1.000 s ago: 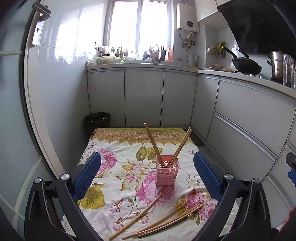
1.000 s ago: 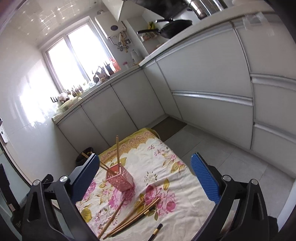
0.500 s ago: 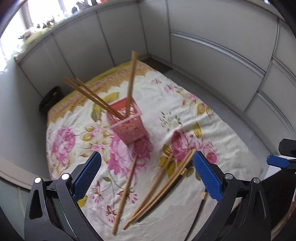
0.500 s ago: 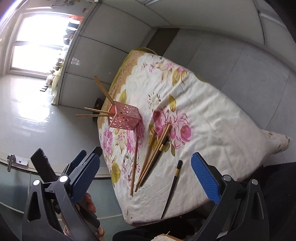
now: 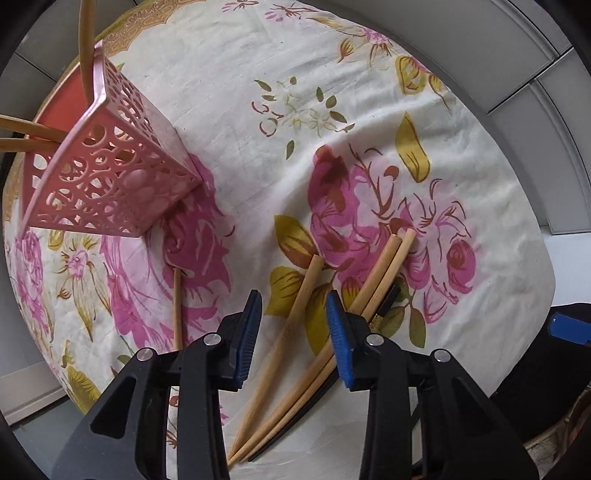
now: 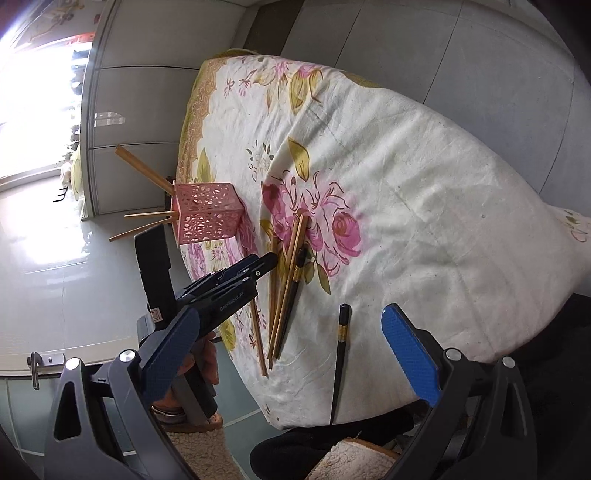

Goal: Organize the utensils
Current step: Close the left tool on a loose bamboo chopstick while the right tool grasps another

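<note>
A pink perforated holder (image 5: 107, 177) (image 6: 207, 212) stands on the floral cloth with three wooden chopsticks (image 6: 144, 171) leaning out of it. Several wooden chopsticks (image 5: 295, 325) (image 6: 286, 280) lie loose on the cloth. My left gripper (image 5: 293, 332) is open, its blue pads on either side of one wooden chopstick, just above the cloth; it also shows in the right wrist view (image 6: 255, 267). A lone wooden chopstick (image 5: 177, 306) lies to its left. A black chopstick (image 6: 340, 347) lies near the front edge. My right gripper (image 6: 291, 354) is open and empty, above that edge.
The floral tablecloth (image 5: 369, 129) (image 6: 424, 184) covers a small table that drops off at the right and front. Grey kitchen cabinets (image 6: 332, 29) stand behind. A black chopstick (image 5: 384, 306) lies under the wooden bundle. A bright window (image 6: 33, 74) is at far left.
My left gripper has dropped down close to the cloth and narrowed around one wooden chopstick. My right gripper has tilted down and moved nearer the table's front edge.
</note>
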`<state>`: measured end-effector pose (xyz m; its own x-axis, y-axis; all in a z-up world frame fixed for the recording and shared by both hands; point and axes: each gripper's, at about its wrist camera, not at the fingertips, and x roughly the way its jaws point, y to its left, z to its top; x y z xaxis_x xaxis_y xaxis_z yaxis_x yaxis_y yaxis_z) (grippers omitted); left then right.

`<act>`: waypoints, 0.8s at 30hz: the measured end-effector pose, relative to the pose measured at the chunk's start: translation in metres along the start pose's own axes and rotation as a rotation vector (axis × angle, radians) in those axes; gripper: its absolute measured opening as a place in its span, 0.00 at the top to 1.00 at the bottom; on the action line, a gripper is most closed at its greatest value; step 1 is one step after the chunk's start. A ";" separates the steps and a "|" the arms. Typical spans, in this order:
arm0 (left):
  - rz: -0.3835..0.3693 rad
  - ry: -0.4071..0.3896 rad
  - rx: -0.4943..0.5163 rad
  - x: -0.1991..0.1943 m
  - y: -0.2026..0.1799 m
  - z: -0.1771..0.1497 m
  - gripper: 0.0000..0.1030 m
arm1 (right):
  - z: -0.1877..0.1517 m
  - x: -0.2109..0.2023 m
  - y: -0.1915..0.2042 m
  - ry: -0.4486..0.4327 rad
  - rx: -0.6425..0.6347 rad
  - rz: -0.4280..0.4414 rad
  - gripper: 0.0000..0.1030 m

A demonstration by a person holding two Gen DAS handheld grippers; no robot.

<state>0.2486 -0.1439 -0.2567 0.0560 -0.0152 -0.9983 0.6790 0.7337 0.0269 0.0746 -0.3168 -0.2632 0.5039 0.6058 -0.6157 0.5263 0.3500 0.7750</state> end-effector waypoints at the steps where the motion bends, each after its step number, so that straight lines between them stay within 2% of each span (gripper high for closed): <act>1: -0.002 0.000 0.007 0.002 0.000 0.000 0.66 | 0.002 0.005 0.000 0.006 0.004 -0.009 0.07; 4: -0.014 0.006 0.022 0.009 0.002 -0.001 0.67 | 0.009 0.021 0.002 0.037 0.009 -0.032 0.07; 6: -0.037 -0.016 0.037 0.008 0.002 -0.002 0.87 | 0.013 0.030 0.004 0.042 0.009 -0.052 0.07; 9: -0.038 -0.053 0.027 0.007 0.006 -0.005 0.91 | 0.019 0.042 0.010 0.038 0.011 -0.084 0.12; 10: -0.034 -0.071 0.015 0.006 0.012 -0.004 0.92 | 0.022 0.046 0.013 0.036 0.009 -0.095 0.20; 11: -0.027 -0.097 -0.001 0.003 0.017 -0.009 0.93 | 0.025 0.051 0.017 0.037 0.001 -0.112 0.32; 14: -0.046 -0.184 -0.050 -0.018 0.037 -0.027 0.93 | 0.034 0.072 0.029 0.060 -0.022 -0.169 0.55; 15: -0.043 -0.219 -0.062 -0.029 0.043 -0.033 0.94 | 0.038 0.080 0.032 0.069 -0.023 -0.191 0.57; 17: -0.050 -0.296 -0.095 -0.052 0.055 -0.049 0.94 | 0.043 0.096 0.039 0.074 -0.048 -0.261 0.76; 20: -0.049 -0.397 -0.135 -0.083 0.068 -0.074 0.94 | 0.050 0.111 0.050 0.045 -0.102 -0.392 0.85; 24: -0.066 -0.474 -0.149 -0.103 0.071 -0.092 0.94 | 0.053 0.122 0.057 0.024 -0.117 -0.489 0.87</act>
<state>0.2241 -0.0281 -0.1571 0.3665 -0.3462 -0.8636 0.5819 0.8096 -0.0776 0.2031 -0.2608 -0.3016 0.2011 0.3668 -0.9083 0.6161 0.6736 0.4084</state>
